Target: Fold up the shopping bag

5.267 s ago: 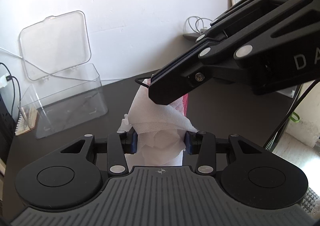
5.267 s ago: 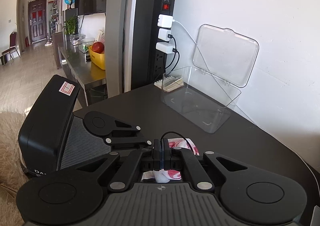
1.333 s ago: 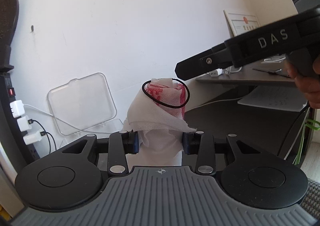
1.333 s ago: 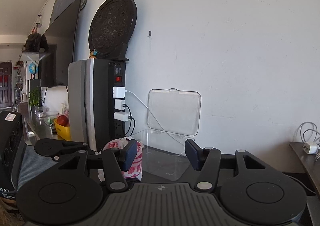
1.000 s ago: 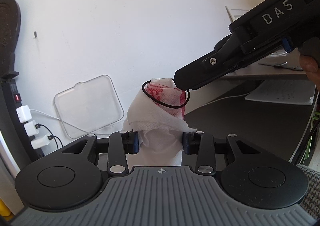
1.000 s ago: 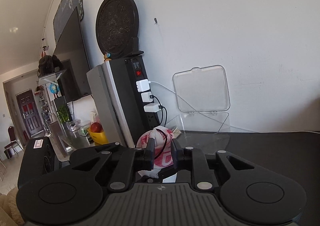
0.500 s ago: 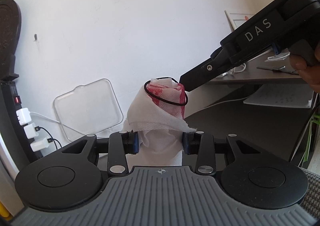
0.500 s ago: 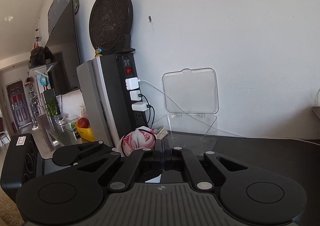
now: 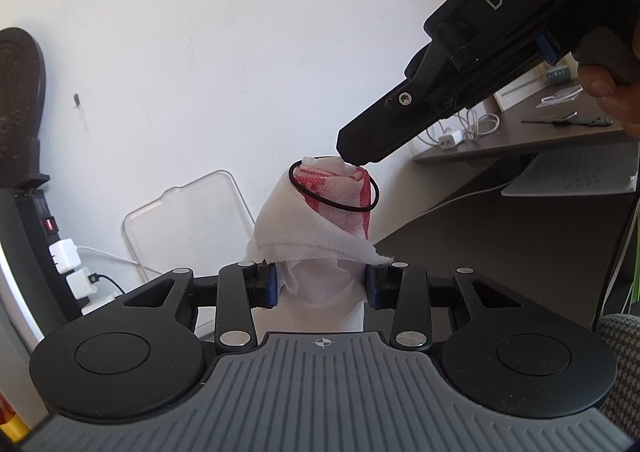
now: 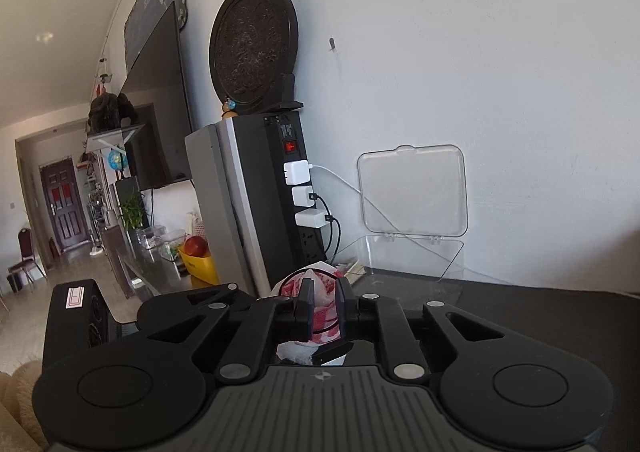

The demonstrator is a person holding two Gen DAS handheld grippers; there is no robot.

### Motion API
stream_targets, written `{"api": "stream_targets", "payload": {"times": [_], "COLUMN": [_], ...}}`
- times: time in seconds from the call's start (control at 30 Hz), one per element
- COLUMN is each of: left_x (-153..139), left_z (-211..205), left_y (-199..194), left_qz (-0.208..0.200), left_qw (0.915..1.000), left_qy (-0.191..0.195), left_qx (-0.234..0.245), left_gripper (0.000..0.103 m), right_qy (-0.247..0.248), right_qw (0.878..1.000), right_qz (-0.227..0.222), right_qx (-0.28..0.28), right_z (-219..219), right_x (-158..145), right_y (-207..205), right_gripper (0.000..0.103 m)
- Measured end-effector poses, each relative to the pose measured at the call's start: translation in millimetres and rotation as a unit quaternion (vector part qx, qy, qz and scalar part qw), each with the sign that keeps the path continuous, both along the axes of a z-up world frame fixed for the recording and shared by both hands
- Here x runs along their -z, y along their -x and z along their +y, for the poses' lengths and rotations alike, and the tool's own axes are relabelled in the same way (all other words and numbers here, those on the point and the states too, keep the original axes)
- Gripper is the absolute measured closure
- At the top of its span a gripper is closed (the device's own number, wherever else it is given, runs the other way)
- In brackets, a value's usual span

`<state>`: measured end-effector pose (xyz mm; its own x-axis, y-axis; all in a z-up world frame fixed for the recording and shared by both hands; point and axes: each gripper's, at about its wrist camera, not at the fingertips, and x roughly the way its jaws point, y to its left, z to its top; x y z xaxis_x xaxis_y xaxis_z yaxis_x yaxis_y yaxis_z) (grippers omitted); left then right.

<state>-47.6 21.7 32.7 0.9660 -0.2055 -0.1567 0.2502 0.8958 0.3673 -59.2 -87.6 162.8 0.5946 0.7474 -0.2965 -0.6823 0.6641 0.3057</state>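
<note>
Upright between the left gripper's (image 9: 321, 286) blue pads (image 9: 270, 286), which clench its lower part, stands the shopping bag (image 9: 320, 236), rolled into a soft white non-woven bundle with red print. A thin black elastic band (image 9: 333, 192) loops loosely around its top. From above right, the right gripper (image 10: 324, 302) has its fingers partly closed astride the roll's top. Behind stand a clear plastic box (image 10: 416, 212) with raised lid, a white wall, and a black power strip tower (image 10: 298, 204) with white chargers.
</note>
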Motion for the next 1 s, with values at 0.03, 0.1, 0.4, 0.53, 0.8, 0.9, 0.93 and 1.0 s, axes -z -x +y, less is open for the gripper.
{"api": "stream_targets", "payload": {"times": [0.03,0.1,0.4,0.53,0.8,0.9,0.93,1.0], "left_x": [-2,-5,-18,-16,-10,-8,-7,-7], "left_z": [9,17,16,8,6,4,3,1], "left_y": [6,8,-3,1,0,1,2,1], "left_qz": [0.002,0.004,0.008,-0.019,-0.018,-0.018,-0.018,-0.011], "left_qw": [0.9999,0.9994,0.9985,0.9997,0.9998,0.9997,0.9996,0.9996], "left_qy": [0.011,0.034,0.053,0.014,-0.008,-0.016,-0.023,-0.026], "left_qx": [0.002,0.002,0.007,0.004,0.004,0.004,0.005,0.006], "left_gripper": [0.062,0.062,0.062,0.062,0.062,0.062,0.062,0.062], "right_qy": [-0.012,-0.033,-0.077,-0.074,-0.068,-0.016,0.008,0.055], "right_qw": [1.000,0.999,0.996,0.996,0.997,1.000,0.999,0.996], "right_qz": [0.011,0.024,0.024,0.033,0.024,-0.016,-0.034,-0.070], "right_qx": [-0.001,0.003,-0.038,-0.030,-0.012,0.008,0.009,0.006], "right_z": [-3,-8,-4,-1,-6,-4,0,8], "right_x": [2,5,6,6,3,-3,-4,-6], "right_y": [-2,-2,8,6,5,7,9,13], "right_gripper": [0.077,0.065,0.061,0.056,0.053,0.062,0.071,0.079]}}
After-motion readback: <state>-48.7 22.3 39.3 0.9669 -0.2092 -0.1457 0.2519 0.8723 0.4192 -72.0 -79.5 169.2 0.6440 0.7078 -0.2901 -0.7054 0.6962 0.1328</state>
